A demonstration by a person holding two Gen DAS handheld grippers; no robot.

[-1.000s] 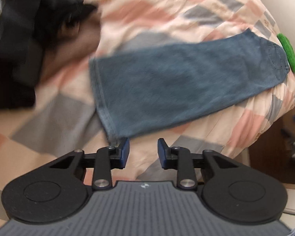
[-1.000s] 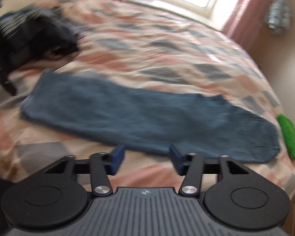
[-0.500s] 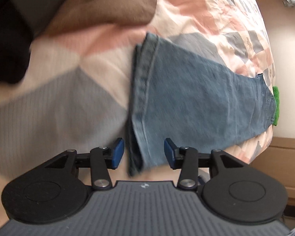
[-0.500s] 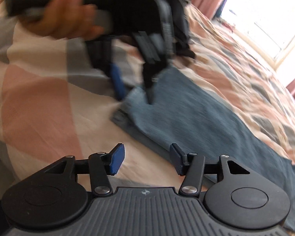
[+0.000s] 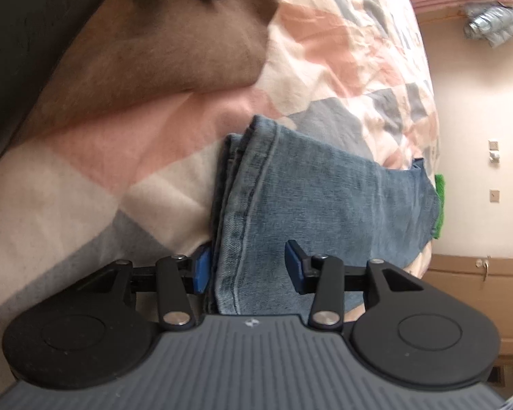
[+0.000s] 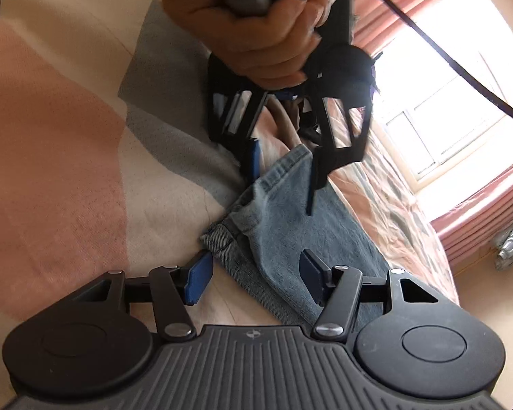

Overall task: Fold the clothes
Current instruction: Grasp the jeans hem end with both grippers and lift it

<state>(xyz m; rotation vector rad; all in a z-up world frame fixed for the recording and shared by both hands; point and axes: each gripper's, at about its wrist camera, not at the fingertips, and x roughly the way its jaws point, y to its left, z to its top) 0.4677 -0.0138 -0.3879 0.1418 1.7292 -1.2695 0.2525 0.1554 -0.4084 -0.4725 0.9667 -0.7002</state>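
the left gripper [image 5: 246, 270] has its jaws apart, straddling the hem end of the jeans [image 5: 318, 205], with the stitched cuff edge lying between the blue pads [image 5: 200, 270] and nothing pinched yet. the right gripper [image 6: 254, 280] is also spread wide, its pads either side of the nearer corner of the same hem. in the right wrist view the left gripper shows from outside, held in the person's hand [image 6: 256, 30], its fingers pointing down over the far corner of the cuff.

the jeans lie long and flat across the patchwork bedspread [image 5: 85, 177], legs stacked one on the other, waist end far off near a green cloth [image 5: 439, 205] at the bed's edge. a brown garment [image 5: 174, 44] sits just beyond the hem, apart from it.

the step looks like taking both hem corners to fold the legs toward the waist. to do it well, each gripper should go low enough to catch both stacked layers; whether the lower pads are already under the cloth is hard to tell here. close on the thick seam, not the thin denim beside it, and lift both corners level so the legs stay aligned.
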